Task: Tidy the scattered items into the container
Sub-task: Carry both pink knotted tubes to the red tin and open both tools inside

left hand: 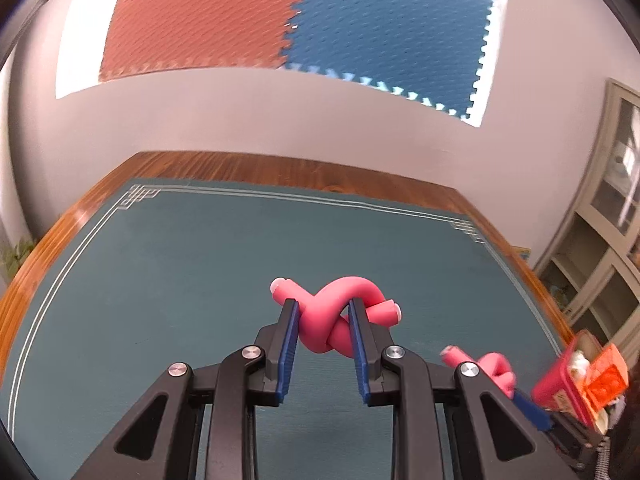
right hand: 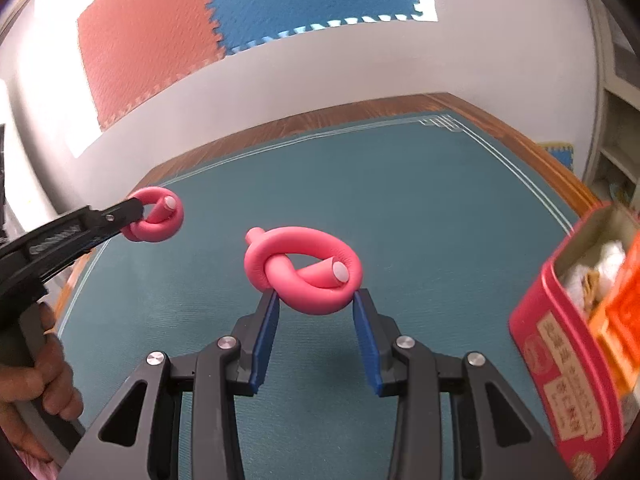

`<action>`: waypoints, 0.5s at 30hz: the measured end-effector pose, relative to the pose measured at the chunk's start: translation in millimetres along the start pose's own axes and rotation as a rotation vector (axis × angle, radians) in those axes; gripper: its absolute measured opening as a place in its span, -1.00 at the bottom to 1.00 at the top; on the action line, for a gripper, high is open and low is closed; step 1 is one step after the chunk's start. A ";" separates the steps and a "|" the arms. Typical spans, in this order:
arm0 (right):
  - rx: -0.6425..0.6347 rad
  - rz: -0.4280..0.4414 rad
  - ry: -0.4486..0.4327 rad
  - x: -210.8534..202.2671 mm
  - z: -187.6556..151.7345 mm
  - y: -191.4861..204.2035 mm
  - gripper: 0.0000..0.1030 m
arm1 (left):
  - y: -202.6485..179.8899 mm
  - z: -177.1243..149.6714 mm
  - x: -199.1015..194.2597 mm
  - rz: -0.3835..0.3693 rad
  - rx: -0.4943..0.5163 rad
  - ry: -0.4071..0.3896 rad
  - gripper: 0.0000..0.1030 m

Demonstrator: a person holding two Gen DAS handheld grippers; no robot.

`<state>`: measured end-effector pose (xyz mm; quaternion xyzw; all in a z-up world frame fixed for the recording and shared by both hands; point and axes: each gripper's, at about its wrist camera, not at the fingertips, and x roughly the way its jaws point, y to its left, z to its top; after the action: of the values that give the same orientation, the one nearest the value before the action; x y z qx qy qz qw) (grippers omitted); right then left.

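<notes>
My left gripper (left hand: pixel 325 305) is shut on a knotted pink foam roller (left hand: pixel 334 312) and holds it above the green table mat (left hand: pixel 160 280). My right gripper (right hand: pixel 316 296) is shut on a second knotted pink foam roller (right hand: pixel 304 268), also lifted off the mat. The right wrist view shows the left gripper (right hand: pixel 132 208) with its roller (right hand: pixel 156 220) at the left. The left wrist view shows the right gripper's roller (left hand: pixel 490 370) at the lower right. A red tin box (right hand: pixel 560 340) stands open at the right with white and orange items inside; it also shows in the left wrist view (left hand: pixel 560 384).
The mat lies on a wooden table (left hand: pixel 240 168) whose far edge meets a grey floor. Red and blue foam floor tiles (left hand: pixel 280 16) lie beyond. A shelf unit (left hand: pixel 600 240) stands to the right. A hand (right hand: pixel 44 380) grips the left gripper's handle.
</notes>
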<state>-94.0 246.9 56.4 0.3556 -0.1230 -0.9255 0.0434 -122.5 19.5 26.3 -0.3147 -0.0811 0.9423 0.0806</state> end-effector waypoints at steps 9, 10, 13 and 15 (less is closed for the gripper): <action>0.110 -0.030 -0.054 -18.9 -30.2 -4.8 -0.19 | -13.4 -6.1 -15.1 -0.047 0.032 0.004 -0.49; 0.104 -0.036 -0.066 -24.1 -32.5 -3.0 -0.19 | -14.1 -7.1 -17.8 -0.050 0.032 0.004 -0.49; 0.077 -0.051 -0.090 -35.7 -37.5 3.3 -0.19 | -18.5 -9.0 -25.7 -0.066 0.040 0.002 -0.49; 0.062 -0.067 -0.119 -43.5 -39.6 6.8 -0.19 | -23.7 -9.4 -33.6 -0.090 0.051 -0.003 -0.49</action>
<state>-35.2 239.8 57.9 0.3052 -0.1419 -0.9417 -0.0059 -88.0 36.7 43.2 -0.3069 -0.0713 0.9400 0.1308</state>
